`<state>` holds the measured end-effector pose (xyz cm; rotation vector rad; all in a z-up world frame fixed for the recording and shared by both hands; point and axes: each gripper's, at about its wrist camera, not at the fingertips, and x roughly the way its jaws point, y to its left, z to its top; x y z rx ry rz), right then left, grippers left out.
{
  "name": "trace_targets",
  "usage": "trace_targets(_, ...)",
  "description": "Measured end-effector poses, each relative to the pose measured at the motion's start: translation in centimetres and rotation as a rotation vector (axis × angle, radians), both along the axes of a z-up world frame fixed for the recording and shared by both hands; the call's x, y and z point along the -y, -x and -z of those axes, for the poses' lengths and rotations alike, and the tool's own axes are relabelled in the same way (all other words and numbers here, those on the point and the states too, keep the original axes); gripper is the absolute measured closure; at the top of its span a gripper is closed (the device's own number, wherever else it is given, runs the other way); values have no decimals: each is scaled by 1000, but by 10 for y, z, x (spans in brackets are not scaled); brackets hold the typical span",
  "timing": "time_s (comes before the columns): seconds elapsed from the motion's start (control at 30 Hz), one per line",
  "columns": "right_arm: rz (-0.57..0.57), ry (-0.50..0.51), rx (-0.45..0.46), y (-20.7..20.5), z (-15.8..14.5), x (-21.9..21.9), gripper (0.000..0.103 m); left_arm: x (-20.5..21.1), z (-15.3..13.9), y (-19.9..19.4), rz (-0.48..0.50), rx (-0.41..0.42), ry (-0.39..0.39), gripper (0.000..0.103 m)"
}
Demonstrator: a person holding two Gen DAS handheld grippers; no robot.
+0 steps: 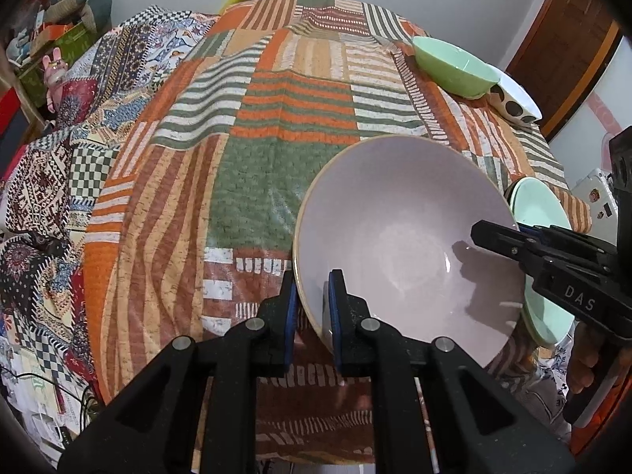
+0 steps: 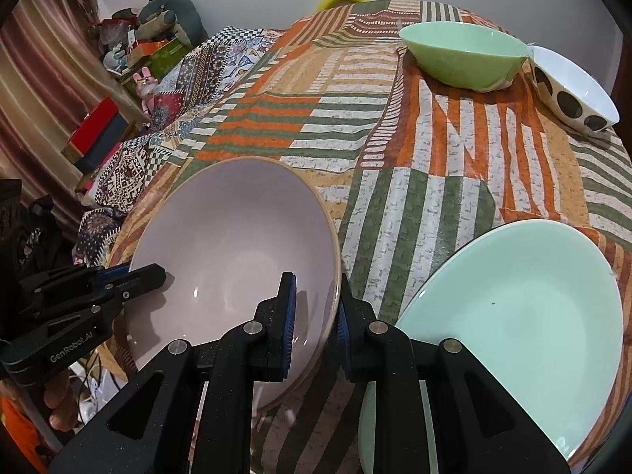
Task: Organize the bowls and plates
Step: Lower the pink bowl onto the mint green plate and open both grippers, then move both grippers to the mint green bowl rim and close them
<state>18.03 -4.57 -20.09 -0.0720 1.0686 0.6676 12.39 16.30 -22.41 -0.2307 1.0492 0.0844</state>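
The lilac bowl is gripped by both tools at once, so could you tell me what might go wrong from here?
1. Both the left tool and the right tool pinch only the thin rim of the lilac bowl; uneven pulling could make it slip or twist.
2. The mint plate lies close beside it; swinging the bowl right could knock it.
3. The patchwork cloth may let dishes slide.

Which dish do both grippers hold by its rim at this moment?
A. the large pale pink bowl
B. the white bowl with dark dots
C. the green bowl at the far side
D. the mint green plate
A: the left gripper and the right gripper each have one finger inside and one outside the rim of the large pale pink bowl, on opposite sides; the other dishes are untouched.
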Motion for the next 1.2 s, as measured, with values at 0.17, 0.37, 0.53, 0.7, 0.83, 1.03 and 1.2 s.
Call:
trace_targets(0.17, 4, -20, 31, 4, -14, 8, 83, 3, -25, 10, -7, 58, -27, 77)
trace_targets(0.37, 25, -67, 93, 12, -42, 26, 75, 18, -71, 19, 7, 176, -66, 59)
trace_targets(0.53, 64, -96, 154, 14, -66, 47, 74, 35, -106, 21, 30, 276, -69, 49)
trace_targets(0.7, 120, -121, 218, 9, -87, 76, 66, 54, -132, 12, 66, 351, -76, 45)
trace_targets(0.83, 165, -126, 254, -3, -101, 95, 65, 66, -145, -4, 87, 385, -76, 43)
trace_targets(1.03, 229, -133, 283, -32, -113, 111, 62, 75, -153, -37, 90, 411, -73, 35)
trace_targets(1.2, 263, -135, 267, -66, -108, 111, 61, 76, -149, -70, 93, 415, -75, 31)
